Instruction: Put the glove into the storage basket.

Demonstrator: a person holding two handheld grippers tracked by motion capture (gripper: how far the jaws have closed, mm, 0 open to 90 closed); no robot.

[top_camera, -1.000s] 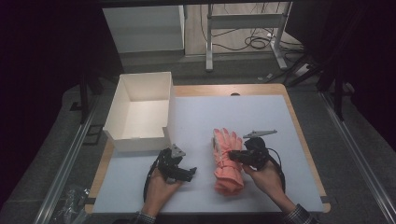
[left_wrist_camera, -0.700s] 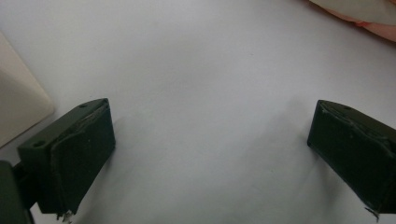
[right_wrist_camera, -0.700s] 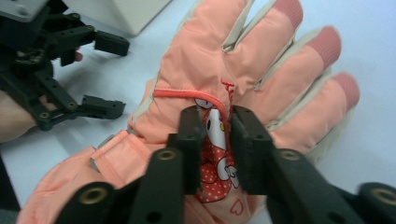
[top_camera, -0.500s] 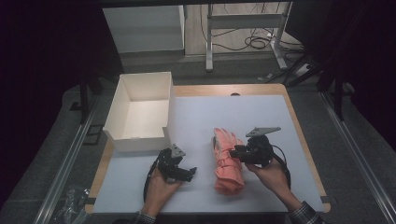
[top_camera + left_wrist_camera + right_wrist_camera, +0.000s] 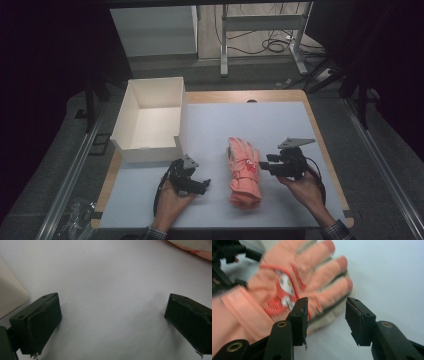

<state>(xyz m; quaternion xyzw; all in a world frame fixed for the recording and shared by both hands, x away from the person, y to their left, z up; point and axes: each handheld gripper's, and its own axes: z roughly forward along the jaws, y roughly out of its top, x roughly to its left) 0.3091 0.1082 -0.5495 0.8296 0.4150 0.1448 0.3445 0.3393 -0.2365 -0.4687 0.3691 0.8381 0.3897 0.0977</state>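
**Right gripper has let go of the glove and stands beside it**

Your right gripper (image 5: 267, 165) stands just at 3 o'clock of the salmon-pink knitted glove with a red and white emblem (image 5: 244, 172). Its jaws have just been opening and are now about half apart; in the right gripper view nothing is between them and the glove (image 5: 287, 295) lies beyond the tips, not held. The glove rests flat on the white table sheet (image 5: 260, 120), its fingers toward 12 o'clock, well apart from the white open cardboard box (image 5: 150, 120) at 10 o'clock of it.

Your left gripper (image 5: 197, 184) waits at 9 o'clock of the glove, jaws wide apart over the bare sheet, holding nothing.

I judge that the glove is released after an adjustment. The next move calls for a new grip, probably on the cuff or the edge, to carry it toward the box.
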